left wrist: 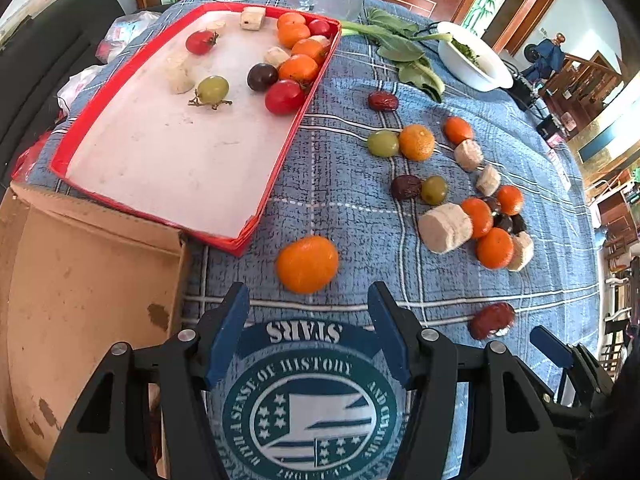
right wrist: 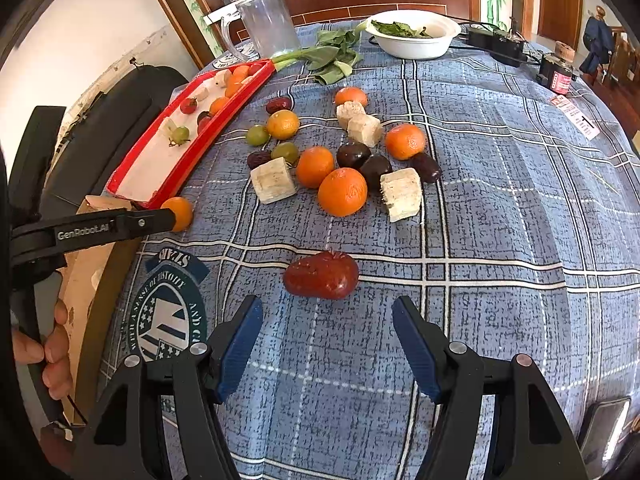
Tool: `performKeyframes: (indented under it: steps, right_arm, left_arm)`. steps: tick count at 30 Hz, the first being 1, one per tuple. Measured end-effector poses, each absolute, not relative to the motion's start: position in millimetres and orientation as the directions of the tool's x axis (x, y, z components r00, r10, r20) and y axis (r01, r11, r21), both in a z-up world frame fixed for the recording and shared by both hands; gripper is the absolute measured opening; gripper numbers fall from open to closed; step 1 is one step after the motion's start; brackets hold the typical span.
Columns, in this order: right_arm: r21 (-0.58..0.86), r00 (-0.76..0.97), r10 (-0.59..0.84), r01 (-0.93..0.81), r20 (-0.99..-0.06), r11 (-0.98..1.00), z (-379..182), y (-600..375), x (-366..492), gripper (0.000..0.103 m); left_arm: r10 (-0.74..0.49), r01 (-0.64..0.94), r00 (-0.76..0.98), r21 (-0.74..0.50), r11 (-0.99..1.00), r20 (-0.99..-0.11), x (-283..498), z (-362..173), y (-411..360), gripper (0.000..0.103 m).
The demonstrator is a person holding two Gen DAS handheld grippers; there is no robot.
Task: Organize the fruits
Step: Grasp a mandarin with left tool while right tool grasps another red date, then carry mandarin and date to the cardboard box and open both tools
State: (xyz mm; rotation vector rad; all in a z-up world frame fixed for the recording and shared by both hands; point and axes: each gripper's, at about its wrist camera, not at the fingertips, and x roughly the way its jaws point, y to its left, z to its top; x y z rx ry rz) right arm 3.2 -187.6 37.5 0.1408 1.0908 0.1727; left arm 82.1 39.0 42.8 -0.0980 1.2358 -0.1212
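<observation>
A red tray (left wrist: 280,168) with a white floor holds several tangerines, cherry tomatoes, a green grape and pale chunks at its far end; it also shows in the right wrist view (right wrist: 188,160). My left gripper (left wrist: 308,312) is open and empty just short of a lone tangerine (left wrist: 307,264) beside the tray's near corner. My right gripper (right wrist: 326,328) is open and empty just short of a red jujube (right wrist: 322,275), which also shows in the left wrist view (left wrist: 491,320). More tangerines, grapes, dark fruits and pale chunks lie loose on the blue cloth (right wrist: 348,156).
A cardboard box (left wrist: 80,280) sits against the tray's near end. A clear jug (right wrist: 268,24), leafy greens (right wrist: 332,56) and a white bowl (right wrist: 416,44) stand at the back. Black devices (right wrist: 500,42) and a red-labelled jar (right wrist: 558,74) are at the far right.
</observation>
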Motion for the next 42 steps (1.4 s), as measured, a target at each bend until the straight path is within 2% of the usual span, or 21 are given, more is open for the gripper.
performKeyframes:
  steps: [8,10,11,14,16,18,20,33,42]
  right_arm:
    - [0.168,0.435,0.184,-0.075,-0.881,0.983,29,-183,20,0.069]
    - [0.163,0.428,0.181,-0.079,-0.886,0.984,26,-181,24,0.067]
    - [0.157,0.421,0.177,-0.083,-0.889,0.984,24,-179,27,0.063]
    - [0.136,0.409,0.162,-0.092,-0.898,0.986,18,-174,32,0.059]
    - [0.131,0.407,0.159,-0.096,-0.9,0.987,14,-173,34,0.059]
    - [0.129,0.404,0.156,-0.094,-0.901,0.987,12,-173,34,0.05]
    - [0.11,0.41,0.144,-0.104,-0.901,0.988,13,-171,33,0.05]
    - [0.158,0.421,0.202,-0.135,-0.885,0.978,29,-170,19,0.049]
    - [0.193,0.428,0.245,-0.163,-0.87,0.968,40,-160,8,0.049]
  left_arm:
    - [-0.124,0.032,0.308,-0.12,0.992,-0.943,95,31,34,0.059]
    - [-0.124,0.036,0.297,-0.119,0.992,-0.947,97,27,32,0.051]
    - [-0.122,0.036,0.291,-0.117,0.993,-0.949,99,25,30,0.05]
    - [-0.114,0.027,0.288,-0.11,0.993,-0.951,102,22,30,0.049]
    - [-0.104,0.02,0.29,-0.102,0.995,-0.952,104,20,30,0.045]
    - [-0.1,0.021,0.295,-0.099,0.995,-0.95,105,20,30,0.035]
    - [-0.104,0.031,0.298,-0.099,0.995,-0.949,105,20,30,0.033]
    - [-0.19,0.034,0.318,-0.189,0.981,-0.929,68,34,49,0.032]
    - [-0.196,0.014,0.374,-0.206,0.978,-0.906,22,60,81,0.032]
